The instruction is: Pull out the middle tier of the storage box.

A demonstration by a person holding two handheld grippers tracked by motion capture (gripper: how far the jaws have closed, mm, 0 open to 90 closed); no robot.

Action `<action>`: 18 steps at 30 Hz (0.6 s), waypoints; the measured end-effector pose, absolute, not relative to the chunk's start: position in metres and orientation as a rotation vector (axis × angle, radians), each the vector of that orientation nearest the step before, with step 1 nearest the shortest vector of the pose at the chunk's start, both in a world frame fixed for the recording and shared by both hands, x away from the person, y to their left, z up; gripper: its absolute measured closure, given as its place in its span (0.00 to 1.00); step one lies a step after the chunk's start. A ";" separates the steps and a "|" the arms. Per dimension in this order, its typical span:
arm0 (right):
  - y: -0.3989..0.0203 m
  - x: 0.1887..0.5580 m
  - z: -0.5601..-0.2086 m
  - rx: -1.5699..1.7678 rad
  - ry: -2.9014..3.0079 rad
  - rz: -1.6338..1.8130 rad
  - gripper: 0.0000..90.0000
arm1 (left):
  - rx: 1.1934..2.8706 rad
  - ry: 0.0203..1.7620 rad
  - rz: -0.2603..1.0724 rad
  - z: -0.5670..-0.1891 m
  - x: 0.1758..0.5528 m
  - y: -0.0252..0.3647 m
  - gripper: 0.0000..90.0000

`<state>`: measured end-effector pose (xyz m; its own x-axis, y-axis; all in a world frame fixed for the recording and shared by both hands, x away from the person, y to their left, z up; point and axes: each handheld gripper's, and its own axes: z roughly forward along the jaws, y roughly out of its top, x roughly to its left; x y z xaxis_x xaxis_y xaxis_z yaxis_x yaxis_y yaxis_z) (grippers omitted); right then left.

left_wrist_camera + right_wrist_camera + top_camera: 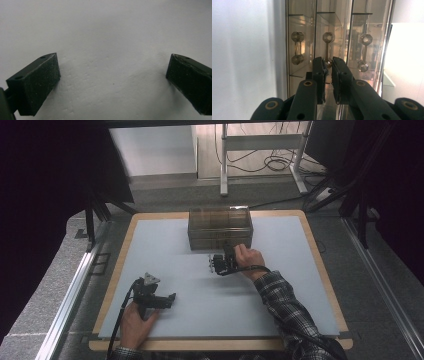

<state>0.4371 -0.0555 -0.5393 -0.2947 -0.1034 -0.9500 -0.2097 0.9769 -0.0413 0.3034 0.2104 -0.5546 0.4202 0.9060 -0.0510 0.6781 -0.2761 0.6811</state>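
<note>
Both forearms came in from the near edge of the bench (310, 270); left hand (134, 322) held the left claw (170, 299) low over the pale mat, near-left, well apart from everything else; left gripper view had its jaws spread wide with bare mat between them, gripping nothing.

Right hand (248, 257) held the right claw (220, 264) mid-bench, right up against the near face of the clear drawer box (220, 227), which sat at the far centre of the mat; right gripper view showed three drawer fronts side by side, each with a dumbbell-shaped handle; right claw (329, 65) sat on the middle handle (328, 45), jaws narrow, closed to a slim gap around the handle's lower end; contact looked likely on both pads, couldn't confirm grip force; other two handles lay either side of the claw, untouched.
</note>
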 end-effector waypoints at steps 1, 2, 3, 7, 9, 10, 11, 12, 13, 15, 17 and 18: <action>-0.056 0.435 -0.539 -0.226 1.863 0.101 0.90 | 2.046 1.336 0.465 -0.555 0.303 0.210 0.00; -0.056 0.435 -0.539 -0.232 1.871 0.109 0.90 | 2.046 1.335 0.465 -0.555 0.303 0.210 0.00; -0.056 0.434 -0.538 -0.231 1.874 0.108 0.90 | 2.046 1.336 0.465 -0.555 0.303 0.210 0.00; -0.059 0.429 -0.538 -0.229 1.876 0.121 0.90 | 2.046 1.335 0.465 -0.555 0.303 0.210 0.00; -0.060 0.427 -0.538 -0.231 1.880 0.131 0.90 | 2.046 1.335 0.465 -0.555 0.303 0.210 0.00; -0.060 0.425 -0.538 -0.231 1.874 0.125 0.90 | 2.046 1.335 0.465 -0.555 0.303 0.210 0.00; -0.061 0.424 -0.538 -0.233 1.872 0.130 0.90 | 2.047 1.335 0.465 -0.555 0.303 0.210 0.00; -0.061 0.423 -0.538 -0.234 1.880 0.135 0.90 | 2.047 1.335 0.465 -0.555 0.303 0.210 0.00; -0.061 0.422 -0.538 -0.237 1.886 0.141 0.90 | 2.047 1.335 0.465 -0.555 0.303 0.210 0.00; -0.062 0.420 -0.538 -0.237 1.873 0.145 0.90 | 2.047 1.335 0.465 -0.555 0.303 0.210 0.00; -0.063 0.418 -0.538 -0.243 1.876 0.148 0.90 | 2.047 1.335 0.465 -0.555 0.303 0.210 0.00; -0.063 0.418 -0.538 -0.242 1.885 0.146 0.90 | 2.047 1.335 0.465 -0.555 0.303 0.210 0.00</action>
<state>0.4175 -0.0628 -0.5376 -0.3074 -0.0942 -0.9469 -0.2390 0.9708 -0.0190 0.3034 0.2105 -0.5546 0.4208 0.9057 -0.0504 0.6780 -0.2772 0.6808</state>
